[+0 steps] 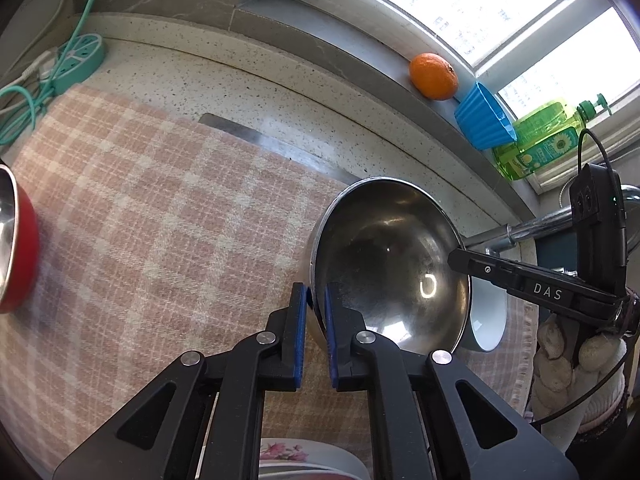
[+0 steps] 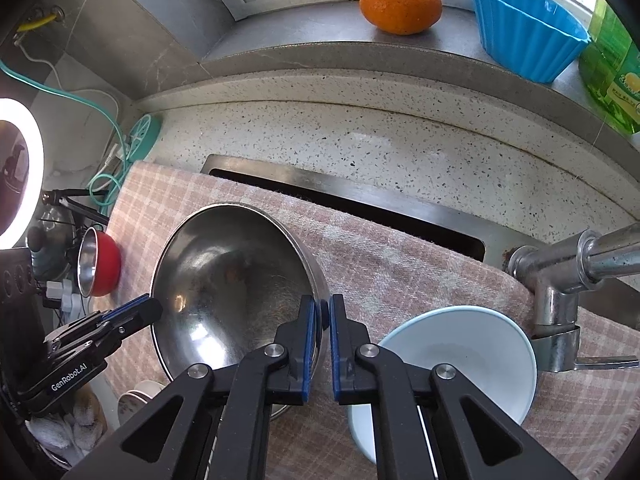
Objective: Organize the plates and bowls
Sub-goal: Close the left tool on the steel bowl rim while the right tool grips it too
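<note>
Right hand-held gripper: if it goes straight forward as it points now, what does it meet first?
The right hand-held gripper already clamps the rim of the round stainless-steel bowl; beyond it probably lies the pink checked cloth.

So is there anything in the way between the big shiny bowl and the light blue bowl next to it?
Nothing visible. Both grippers, left and right, pinch the steel bowl's rim, and the light blue bowl sits right beside it on the checked cloth.

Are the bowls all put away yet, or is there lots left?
Nothing looks stacked yet. Both claws, left claw and right claw, pinch the rim of the steel bowl, held tilted over the checked cloth. The pale blue bowl and red bowl sit apart, waiting.
</note>
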